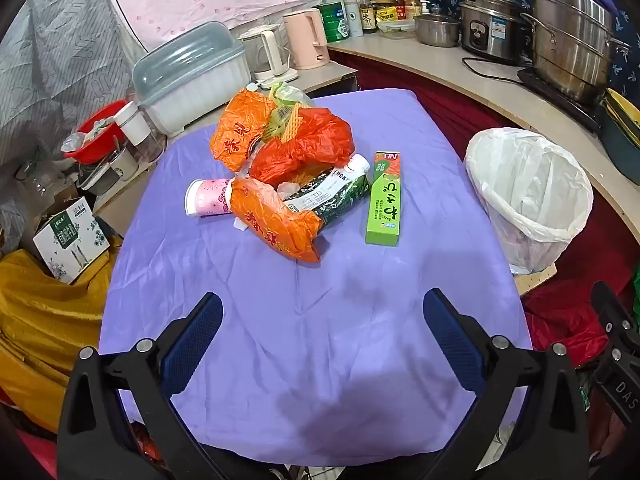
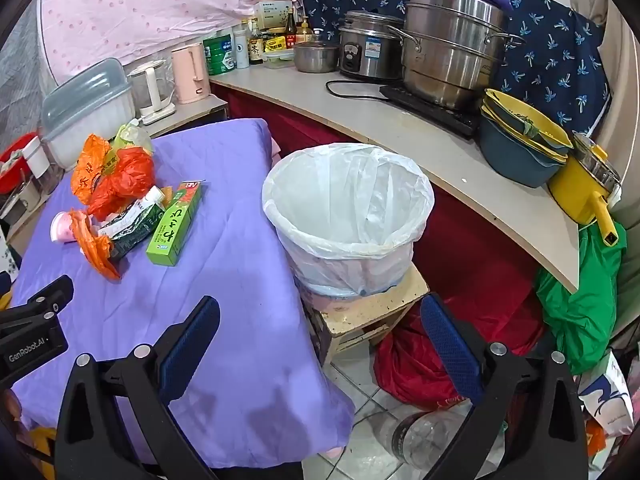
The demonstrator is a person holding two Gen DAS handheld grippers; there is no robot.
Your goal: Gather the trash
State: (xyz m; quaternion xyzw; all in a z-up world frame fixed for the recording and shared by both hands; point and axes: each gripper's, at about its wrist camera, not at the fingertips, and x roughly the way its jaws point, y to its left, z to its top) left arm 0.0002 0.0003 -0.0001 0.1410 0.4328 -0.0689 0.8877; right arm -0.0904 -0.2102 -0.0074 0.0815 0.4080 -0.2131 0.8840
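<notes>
Trash pile sitting mid purple tablecloth (image 1: 320, 340): crumpled orange plastic bags (image 1: 276, 220), green cardboard box (image 1: 385, 200) printed "NB", dark green carton (image 1: 332, 198), pink paper cup (image 1: 206, 197). Nothing picked yet; judging pre-grasp. L gripper (image 1: 322, 344) & R gripper (image 2: 320, 346) both hovering w/ jaws apart, empty. Next: reaching fwd to green box, then white-lined bin (image 2: 348, 216) standing beside table. "GenRobot.AI" legible on L gripper body.

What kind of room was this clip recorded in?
Most likely a small, crowded home kitchen. A counter carries a rice cooker, a stacked steel steamer pot and sauce bottles; electric kettles stand nearby, and a lined trash bin sits beside the purple-covered table.
</notes>
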